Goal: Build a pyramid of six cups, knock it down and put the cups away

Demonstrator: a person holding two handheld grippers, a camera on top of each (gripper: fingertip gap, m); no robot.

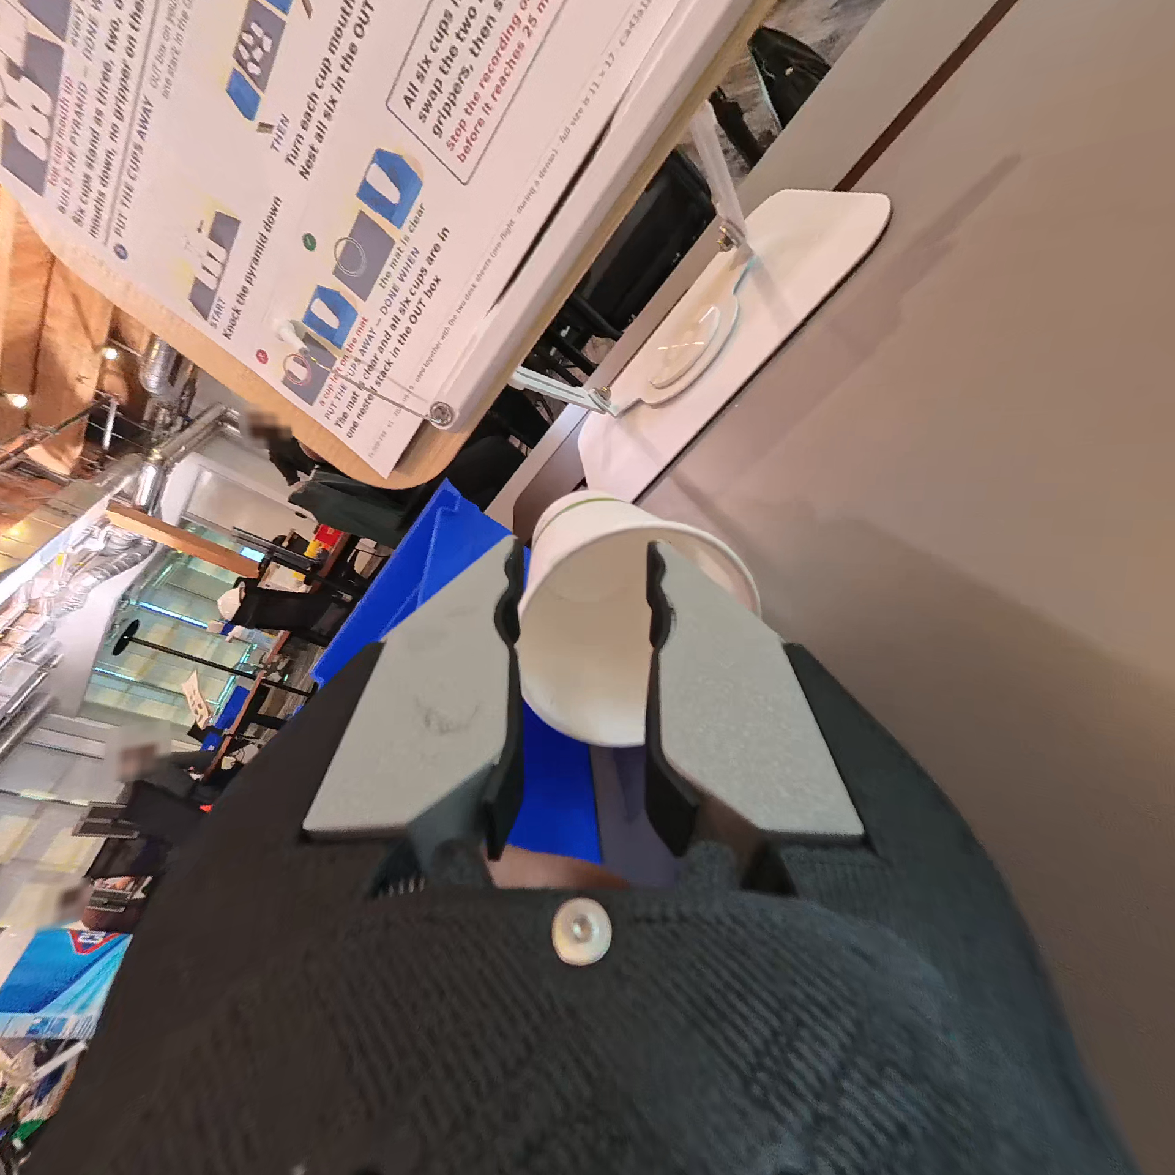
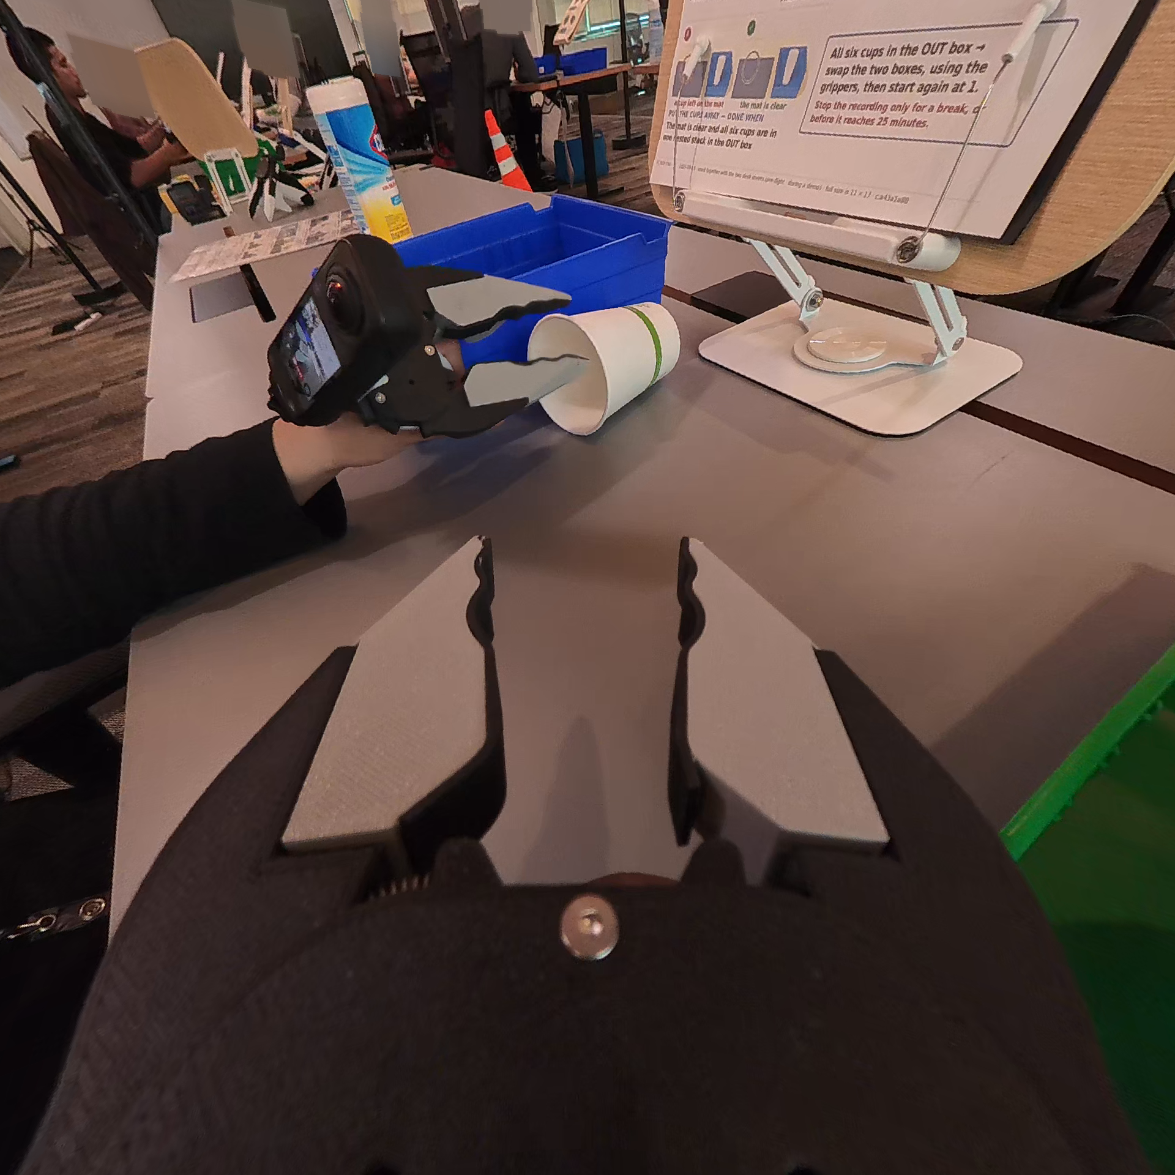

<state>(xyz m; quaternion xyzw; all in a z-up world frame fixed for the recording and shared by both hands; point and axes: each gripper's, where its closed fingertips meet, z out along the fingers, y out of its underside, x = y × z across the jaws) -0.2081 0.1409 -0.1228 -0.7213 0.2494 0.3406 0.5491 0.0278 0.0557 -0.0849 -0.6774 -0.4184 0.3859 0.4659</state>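
White paper, one cup (image 1: 594,626) lies on its side with its wall pinched at the rim in my left gripper (image 1: 585,572): one finger (image 2: 528,375) reaches inside the mouth, the other (image 2: 502,295) rides outside. I judge that grip lets me turn it upright for the blue bin (image 2: 572,248) just behind those jaws. My right gripper (image 2: 585,553) hangs wide and empty, well short of the cup.
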